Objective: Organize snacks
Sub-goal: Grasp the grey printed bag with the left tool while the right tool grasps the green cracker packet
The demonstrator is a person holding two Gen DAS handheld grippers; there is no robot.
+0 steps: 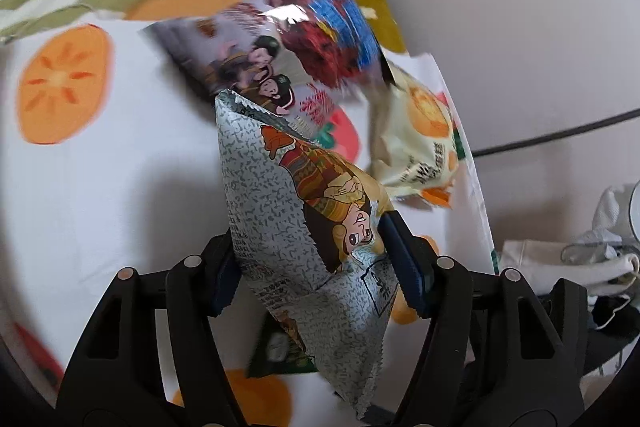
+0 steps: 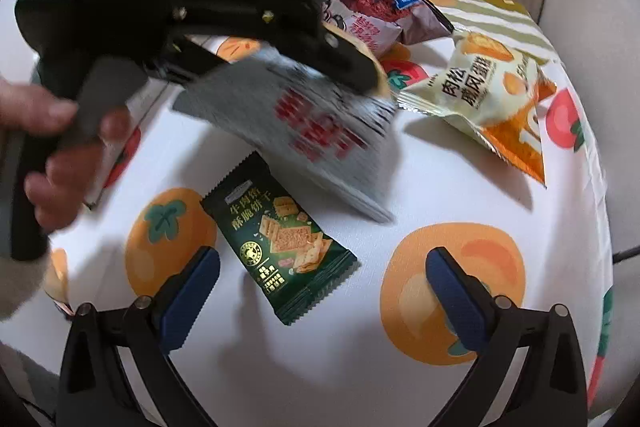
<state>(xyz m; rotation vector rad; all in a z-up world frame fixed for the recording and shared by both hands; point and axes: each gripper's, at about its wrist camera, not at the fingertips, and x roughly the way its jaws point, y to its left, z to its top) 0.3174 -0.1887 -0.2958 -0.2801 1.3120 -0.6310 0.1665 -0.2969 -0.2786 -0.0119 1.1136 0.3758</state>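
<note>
Though hidden elsewhere, green cracker packet (image 2: 280, 255).

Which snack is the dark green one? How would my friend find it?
Look at the white tablecloth printed with orange fruits. The dark green packet lies flat near the front, just ahead of the right gripper, whose jaws are open. It is the only green one, with square crackers pictured; the other packets are grey, cream or reddish.

We see open tablecloth (image 2: 320, 367) around the green cracker packet (image 2: 280, 255), between the spread fingers of our right gripper (image 2: 320, 287). Our left gripper (image 2: 180, 7) and its grey packet (image 2: 320, 131) hang just above it, crowding approach from overhead.
</note>
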